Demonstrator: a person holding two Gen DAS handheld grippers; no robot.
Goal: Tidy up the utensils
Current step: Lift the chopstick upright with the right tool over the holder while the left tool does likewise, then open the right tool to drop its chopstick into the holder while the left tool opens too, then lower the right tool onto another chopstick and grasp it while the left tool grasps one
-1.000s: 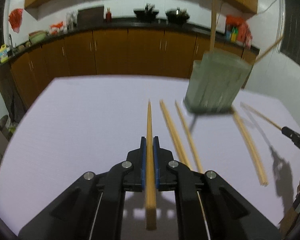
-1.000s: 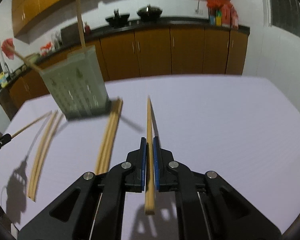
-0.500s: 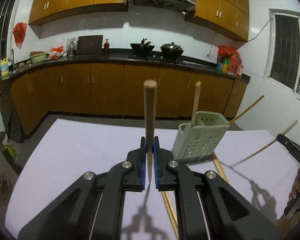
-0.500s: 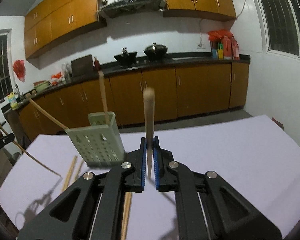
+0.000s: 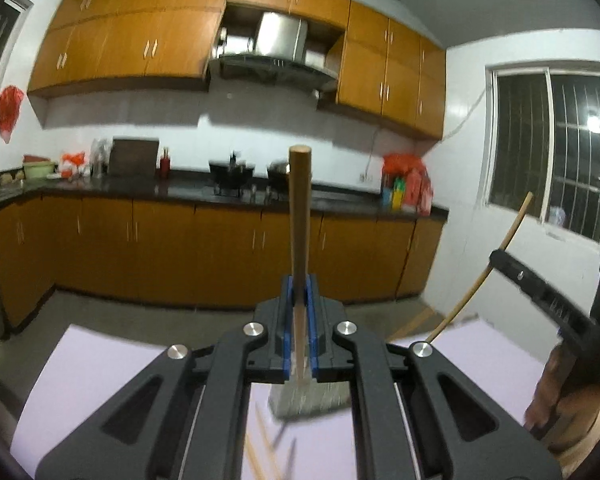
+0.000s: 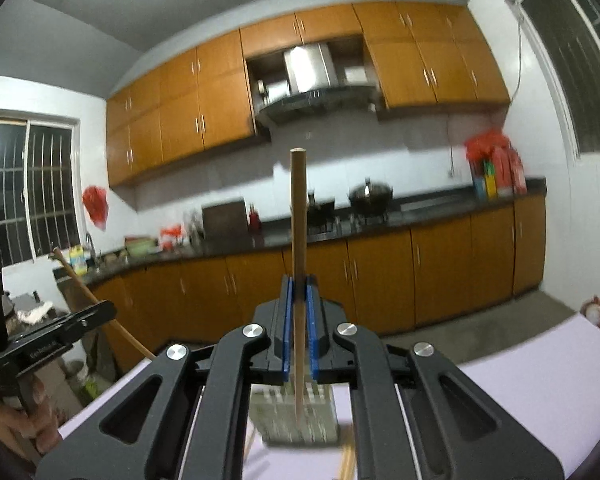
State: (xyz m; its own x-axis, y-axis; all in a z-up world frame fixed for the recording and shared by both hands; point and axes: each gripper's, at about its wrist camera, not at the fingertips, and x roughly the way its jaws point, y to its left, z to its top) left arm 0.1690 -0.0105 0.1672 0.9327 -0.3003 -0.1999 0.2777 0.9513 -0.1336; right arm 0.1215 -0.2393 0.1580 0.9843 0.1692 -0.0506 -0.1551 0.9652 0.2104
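Tan chopstick (image 5: 300,216), grey-green holder (image 6: 294,416), lilac table (image 6: 540,384)

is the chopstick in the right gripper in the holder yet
Not yet. The chopstick stands upright, clamped in the right gripper, its tip above the green holder.

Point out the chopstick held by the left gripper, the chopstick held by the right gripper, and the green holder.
left chopstick (image 5: 300,216), left wrist view, upper shaft.
right chopstick (image 6: 298,224), right wrist view, upper shaft.
green holder (image 6: 292,420), right wrist view, perforated front wall.

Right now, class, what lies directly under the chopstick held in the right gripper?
Under the right gripper and its chopstick stands the green perforated holder on the table. Its inside is hidden by the gripper body.
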